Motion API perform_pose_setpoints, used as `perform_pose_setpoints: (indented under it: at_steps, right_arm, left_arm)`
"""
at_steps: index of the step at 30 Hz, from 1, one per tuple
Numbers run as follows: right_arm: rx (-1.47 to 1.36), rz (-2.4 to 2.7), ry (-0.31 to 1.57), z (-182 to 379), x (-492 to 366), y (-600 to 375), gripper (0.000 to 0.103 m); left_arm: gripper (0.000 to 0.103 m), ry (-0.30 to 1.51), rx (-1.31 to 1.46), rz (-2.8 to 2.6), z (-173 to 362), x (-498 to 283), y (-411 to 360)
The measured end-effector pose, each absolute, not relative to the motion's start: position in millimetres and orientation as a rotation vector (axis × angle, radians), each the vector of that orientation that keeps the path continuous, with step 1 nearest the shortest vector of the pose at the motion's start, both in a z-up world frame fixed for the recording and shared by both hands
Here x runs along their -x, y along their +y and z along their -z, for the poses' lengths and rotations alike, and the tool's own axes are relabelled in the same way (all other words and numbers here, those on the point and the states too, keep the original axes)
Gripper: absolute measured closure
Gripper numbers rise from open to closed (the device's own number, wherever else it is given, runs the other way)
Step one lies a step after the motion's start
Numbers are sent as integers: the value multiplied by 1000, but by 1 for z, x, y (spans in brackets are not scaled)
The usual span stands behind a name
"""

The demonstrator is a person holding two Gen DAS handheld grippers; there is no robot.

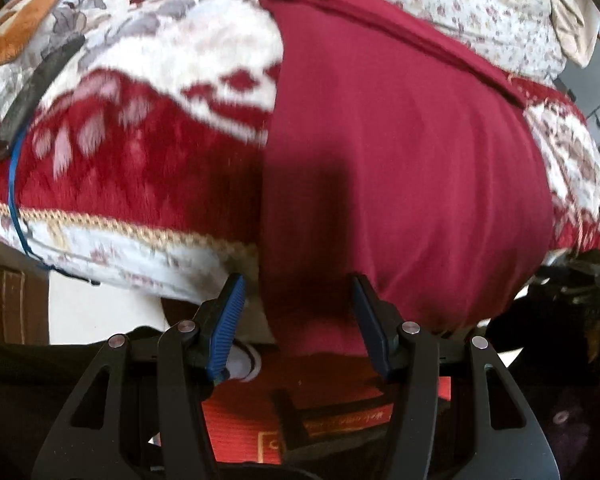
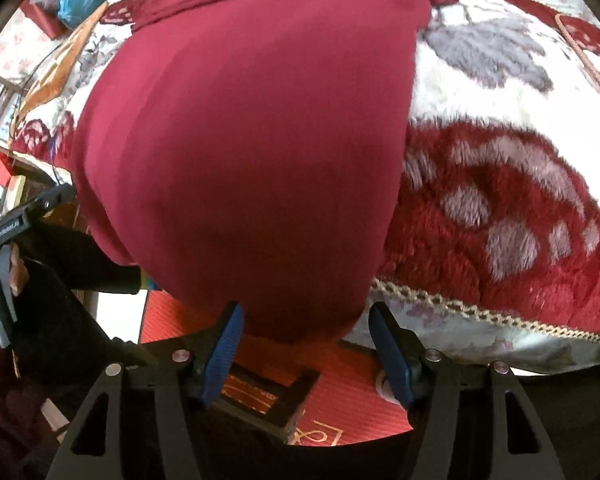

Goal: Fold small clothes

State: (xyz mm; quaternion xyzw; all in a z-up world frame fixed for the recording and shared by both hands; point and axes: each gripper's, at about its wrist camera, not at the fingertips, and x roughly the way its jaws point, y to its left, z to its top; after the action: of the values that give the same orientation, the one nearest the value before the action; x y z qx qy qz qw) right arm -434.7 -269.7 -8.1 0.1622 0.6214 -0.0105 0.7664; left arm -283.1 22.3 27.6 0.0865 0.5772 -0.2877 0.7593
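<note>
Both jaws stand apart, gripping nothing: the left gripper (image 1: 298, 306) and right gripper (image 2: 306, 330) frame the near hem of the maroon garment (image 1: 400, 168), which lies flat on a red-and-white patterned blanket (image 1: 120, 152), overhanging its edge. Beyond, a blue bag (image 2: 80, 2) sits, contents unclear.

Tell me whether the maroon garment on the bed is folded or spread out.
Folded at least at the far end: the maroon garment shows stacked layered edges there. Its near end hangs over the blanket edge.
</note>
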Motion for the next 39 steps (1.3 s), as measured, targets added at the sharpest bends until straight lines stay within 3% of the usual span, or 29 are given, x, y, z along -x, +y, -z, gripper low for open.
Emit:
perform_pose_setpoints:
  at_steps: [24,26,27,28,29,31,39]
  right_arm:
    - [-500,-4,1389,39,424,-269,39]
    - [-489,-16,1374,37,424,-267,55]
    - [-491,-19,1363,37,424,-264,76]
    - [-495,-29,1347,34,425,-263,88]
    - [-499,-44,1330,31,425,-262,89]
    - [-495,-81,1305,24,427,-260,91]
    - [-605,-233,1094,-42,443,-274,92]
  left_arm:
    - [49,1363,-134,645,0,261,15]
    - [55,1365,-129,659,0,261,16]
    - [75,1374,-125,669,0,260,16]
    - [87,1387,-133,679,1,261,16]
    - [94,1382,-148,681,-1,263,17]
    - [97,1375,-142,712,-10,267,19]
    - [97,1281,-1,852,-84,257,33]
